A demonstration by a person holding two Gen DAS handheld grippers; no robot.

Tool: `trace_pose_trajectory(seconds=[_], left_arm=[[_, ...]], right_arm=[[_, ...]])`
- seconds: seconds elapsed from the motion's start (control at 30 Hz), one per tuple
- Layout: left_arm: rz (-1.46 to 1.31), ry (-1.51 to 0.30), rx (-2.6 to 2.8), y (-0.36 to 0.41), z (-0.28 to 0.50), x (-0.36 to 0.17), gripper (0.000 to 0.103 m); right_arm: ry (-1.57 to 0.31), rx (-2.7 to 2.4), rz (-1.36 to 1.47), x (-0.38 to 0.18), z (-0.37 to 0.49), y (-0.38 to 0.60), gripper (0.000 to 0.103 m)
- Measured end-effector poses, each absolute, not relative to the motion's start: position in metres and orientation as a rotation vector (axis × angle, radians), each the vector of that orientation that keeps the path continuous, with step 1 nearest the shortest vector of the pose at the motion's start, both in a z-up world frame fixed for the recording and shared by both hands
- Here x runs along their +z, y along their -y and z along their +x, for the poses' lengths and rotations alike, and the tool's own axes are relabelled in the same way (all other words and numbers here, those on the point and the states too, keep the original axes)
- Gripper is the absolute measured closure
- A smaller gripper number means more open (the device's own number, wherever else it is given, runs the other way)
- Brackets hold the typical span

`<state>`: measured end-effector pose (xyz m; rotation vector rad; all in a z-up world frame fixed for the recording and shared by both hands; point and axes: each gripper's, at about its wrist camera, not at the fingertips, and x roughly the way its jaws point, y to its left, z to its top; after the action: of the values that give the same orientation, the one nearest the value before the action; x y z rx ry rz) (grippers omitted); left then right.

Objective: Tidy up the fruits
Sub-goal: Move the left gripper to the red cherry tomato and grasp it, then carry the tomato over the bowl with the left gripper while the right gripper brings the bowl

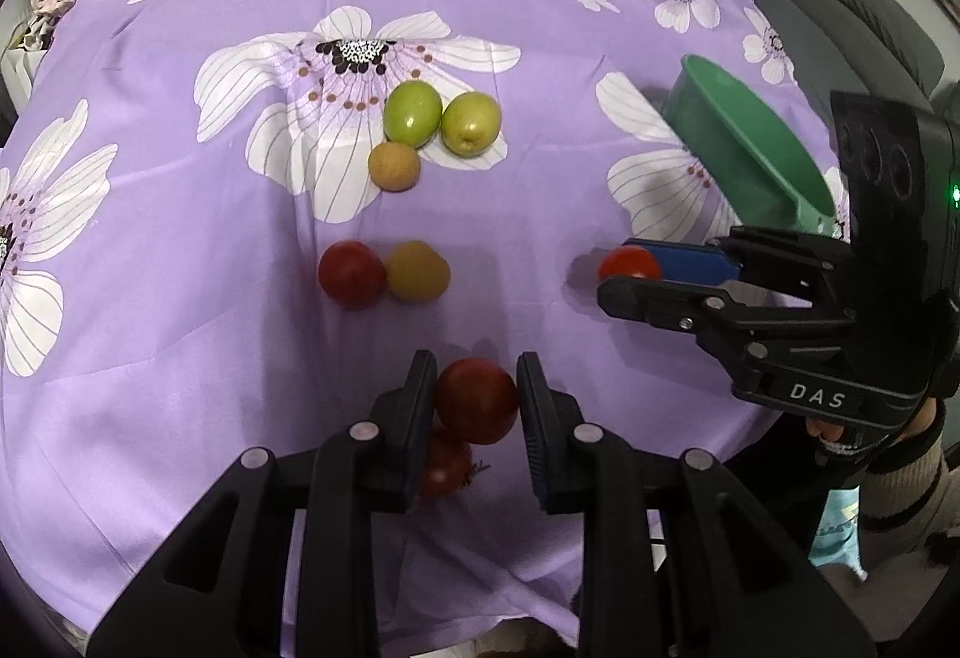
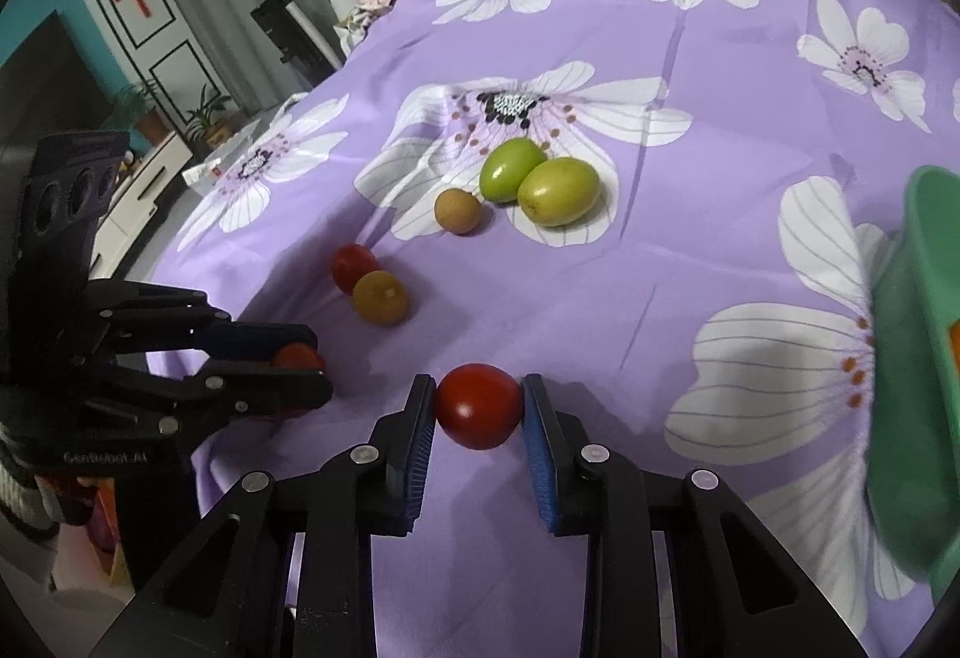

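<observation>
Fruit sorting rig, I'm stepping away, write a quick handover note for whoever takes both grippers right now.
Left gripper: shut on a dark red tomato, with another red fruit lying beneath it.
Right gripper: shut on a red tomato, low over the purple floral cloth.
Green bowl: to the right, tilted; something orange shows inside.
Still on the cloth: two green fruits, two brown fruits, one red tomato.
Left to do: probably bowl the two held tomatoes, then the rest.
</observation>
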<state>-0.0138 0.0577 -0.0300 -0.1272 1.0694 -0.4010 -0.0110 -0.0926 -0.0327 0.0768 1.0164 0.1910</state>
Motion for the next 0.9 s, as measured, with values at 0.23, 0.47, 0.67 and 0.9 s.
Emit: trace_pose_trajectory(seconds=[0.23,0.47,0.67,0.9], left_arm=[[-0.161,-1.044,-0.425,-0.051,-0.015,-0.017,0.076],[-0.15,-1.007,-0.446,-0.034,-0.009,-0.001,0.076],[-0.141,-0.987,-0.467,-0.017,-0.001,0.009,0.076],[-0.127,-0.943,-0.521,0.012,0.01,0.026,0.076]], right_arm=[[-0.983,0.171,0.093,-0.024,-0.023,0.1,0.073],[-0.925,0.131,0.115,-0.009,-0.037,0.117,0.073],[-0.871,0.093,0.129,0.006,-0.047,0.133,0.073],[-0.813,0.029,0.156,0.02,-0.061,0.158,0.073]])
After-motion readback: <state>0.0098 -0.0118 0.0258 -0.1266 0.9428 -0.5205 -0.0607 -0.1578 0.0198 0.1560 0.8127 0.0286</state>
